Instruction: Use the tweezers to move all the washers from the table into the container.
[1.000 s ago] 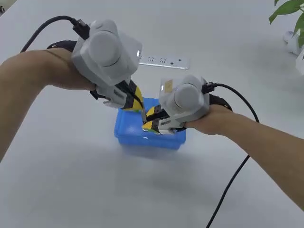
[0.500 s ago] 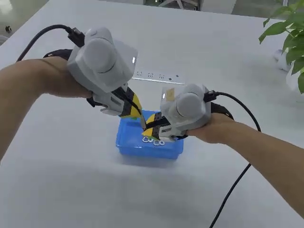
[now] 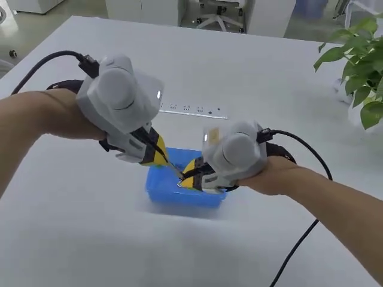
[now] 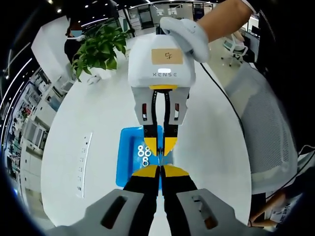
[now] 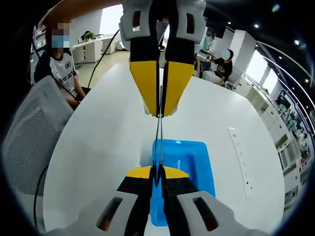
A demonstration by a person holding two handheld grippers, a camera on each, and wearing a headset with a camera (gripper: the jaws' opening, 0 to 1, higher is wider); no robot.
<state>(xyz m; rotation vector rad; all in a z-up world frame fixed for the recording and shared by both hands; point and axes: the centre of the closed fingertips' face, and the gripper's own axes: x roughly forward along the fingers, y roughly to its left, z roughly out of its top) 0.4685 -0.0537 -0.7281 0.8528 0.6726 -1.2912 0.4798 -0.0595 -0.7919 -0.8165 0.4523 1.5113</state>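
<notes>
**Two grippers meeting over a blue container**

A small cluster of washers (image 4: 144, 152) is lying inside the blue container (image 4: 127, 157). Thin tweezers (image 5: 159, 137) are spanning the air just above the container. The left gripper (image 3: 157, 154) is angling down over the container, jaws pinching the tweezers. The right gripper (image 3: 190, 173) is facing it tip to tip, jaws also pinching them. Both forearms are reaching in from opposite sides of the container.

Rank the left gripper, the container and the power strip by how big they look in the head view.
1. Left gripper, though it is nearest the camera, which inflates it.
2. Container, partly hidden.
3. Power strip, thin and farther off.
</notes>
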